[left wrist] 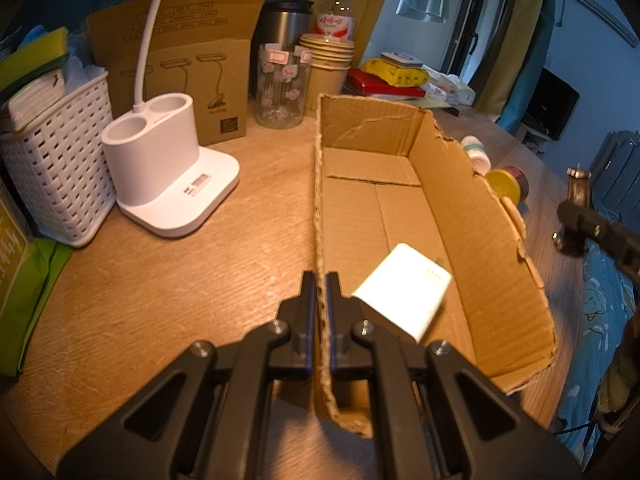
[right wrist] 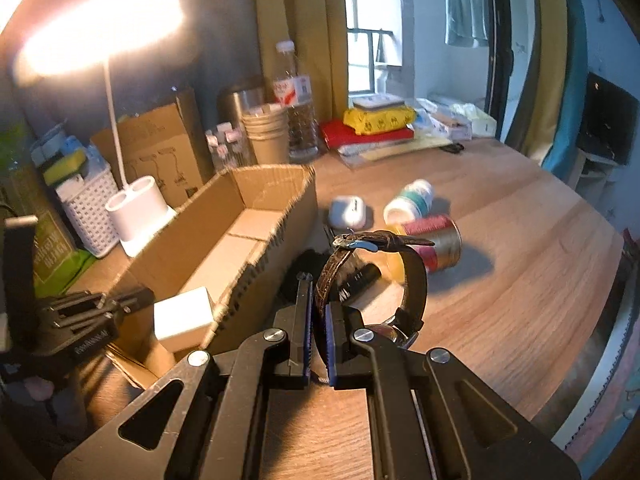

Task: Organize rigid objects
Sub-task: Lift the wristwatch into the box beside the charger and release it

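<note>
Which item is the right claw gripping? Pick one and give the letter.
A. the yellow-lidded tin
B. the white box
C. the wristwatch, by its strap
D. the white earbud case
C. In the right wrist view the right claw is shut on the dark strap of the wristwatch, while the white box lies inside the cardboard box.

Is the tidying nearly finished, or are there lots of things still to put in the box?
Just started. One white block already lies in the cardboard box, which the left gripper holds steady by its wall. The right gripper is shut on a watch by its strap. Left on the table: a white case, a small bottle, a tin and something black.
</note>
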